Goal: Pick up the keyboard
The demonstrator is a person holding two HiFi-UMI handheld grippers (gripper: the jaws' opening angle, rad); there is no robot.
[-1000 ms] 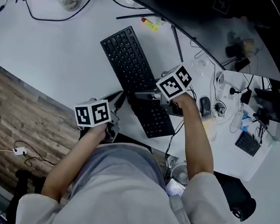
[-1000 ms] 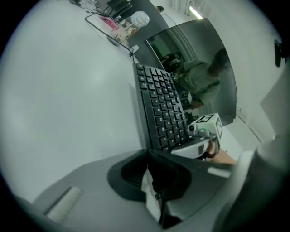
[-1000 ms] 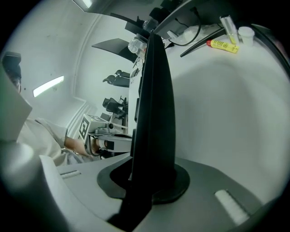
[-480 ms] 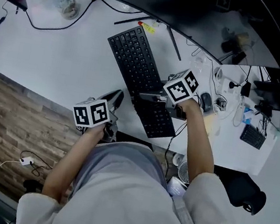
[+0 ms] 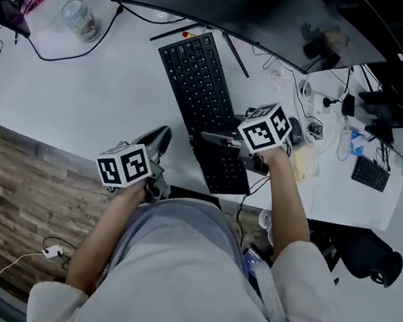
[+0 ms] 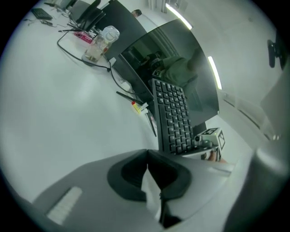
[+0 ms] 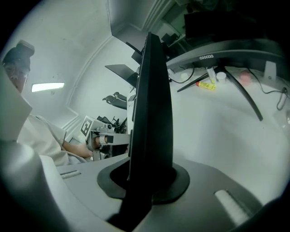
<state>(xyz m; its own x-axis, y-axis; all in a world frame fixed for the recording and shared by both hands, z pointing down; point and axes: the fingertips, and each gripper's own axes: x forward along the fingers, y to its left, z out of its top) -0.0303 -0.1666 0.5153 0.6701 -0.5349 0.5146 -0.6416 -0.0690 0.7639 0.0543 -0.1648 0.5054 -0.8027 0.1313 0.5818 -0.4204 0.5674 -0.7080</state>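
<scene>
Currently, far left on the white desk (image 5: pixel 81 106): a clear jar (image 5: pixel 80 19) stands near the back edge, well apart from both tools.

Left gripper (image 5: pixel 159 138): hangs over the desk's near edge, left of the keyboard (image 5: pixel 198 87) and not touching it. In the left gripper view its dark pads meet at the tip, so the jaws are together with nothing between them.

Keyboard: black, lying on a diagonal, with the far end toward the curved monitor (image 5: pixel 236 2) and the near end toward the person. A small yellow marker (image 5: pixel 194 36) lies just beside the far end. Whether the far end is off the desk I cannot tell from above.

Right gripper (image 5: pixel 206 140): reaches in from the keyboard's right side, near its closer end. The right gripper view shows the board edge-on, standing between the two pads, and the jaws are clamped on its thin body.

Right of that: a dark mouse (image 5: pixel 295 129) sits just beside the right gripper's marker cube. Tangled leads follow, then a small black keypad (image 5: pixel 371 173) near the desk's right end.
</scene>
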